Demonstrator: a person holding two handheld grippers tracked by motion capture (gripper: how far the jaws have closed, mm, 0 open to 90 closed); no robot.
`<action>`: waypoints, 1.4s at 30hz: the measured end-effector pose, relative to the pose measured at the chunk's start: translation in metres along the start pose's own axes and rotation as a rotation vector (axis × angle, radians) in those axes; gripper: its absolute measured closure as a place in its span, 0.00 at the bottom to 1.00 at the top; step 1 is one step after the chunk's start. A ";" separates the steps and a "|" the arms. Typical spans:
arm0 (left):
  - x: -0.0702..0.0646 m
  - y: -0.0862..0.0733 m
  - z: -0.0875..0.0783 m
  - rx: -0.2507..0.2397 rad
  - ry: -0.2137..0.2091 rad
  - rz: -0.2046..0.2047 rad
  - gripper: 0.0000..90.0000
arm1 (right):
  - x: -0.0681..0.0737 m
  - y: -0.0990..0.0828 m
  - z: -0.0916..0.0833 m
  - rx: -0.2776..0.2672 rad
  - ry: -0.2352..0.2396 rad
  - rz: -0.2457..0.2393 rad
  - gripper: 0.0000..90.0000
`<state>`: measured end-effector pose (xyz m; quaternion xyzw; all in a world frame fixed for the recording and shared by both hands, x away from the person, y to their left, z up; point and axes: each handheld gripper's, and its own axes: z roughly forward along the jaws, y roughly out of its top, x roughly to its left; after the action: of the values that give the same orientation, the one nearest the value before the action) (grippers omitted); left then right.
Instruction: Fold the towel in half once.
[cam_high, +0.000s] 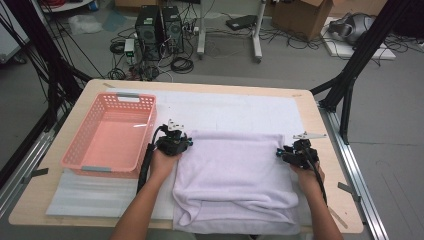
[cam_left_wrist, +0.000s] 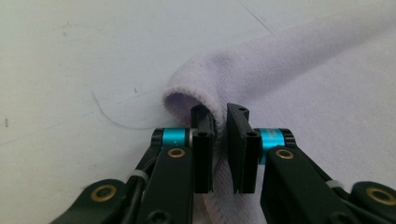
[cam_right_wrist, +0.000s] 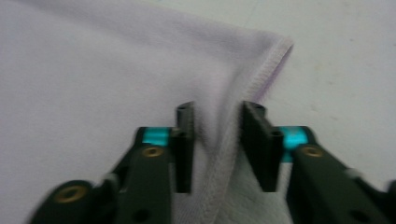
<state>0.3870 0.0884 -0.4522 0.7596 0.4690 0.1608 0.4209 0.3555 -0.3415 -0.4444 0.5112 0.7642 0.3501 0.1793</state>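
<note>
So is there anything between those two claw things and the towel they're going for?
Nothing visible. The left gripper already has the towel's far left corner fold between its jaws, and the right gripper has the hemmed far right corner between its jaws. The pink basket sits off to the left.

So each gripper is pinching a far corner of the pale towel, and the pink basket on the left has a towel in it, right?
Not quite: the pink basket holds nothing, as the high view shows. The left gripper and right gripper do each pinch a far corner of the towel.

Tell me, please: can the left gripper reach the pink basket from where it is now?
Probably yes. The left gripper is closed on the towel corner, right beside the pink basket, with nothing between them. It must release the towel first.
</note>
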 end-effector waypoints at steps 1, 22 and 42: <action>0.000 0.000 0.000 0.002 0.001 -0.006 0.91 | 0.001 0.000 0.000 0.003 0.029 0.001 0.92; 0.015 0.039 0.003 -0.201 0.047 -0.114 0.94 | -0.016 0.040 0.001 -0.148 -0.032 -0.017 0.95; 0.034 0.073 0.035 -0.158 0.066 -0.127 0.86 | -0.034 0.073 0.040 -0.202 -0.115 0.010 0.91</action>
<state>0.4688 0.0845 -0.4205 0.6870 0.5155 0.1954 0.4734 0.4421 -0.3413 -0.4225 0.5137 0.7109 0.3960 0.2718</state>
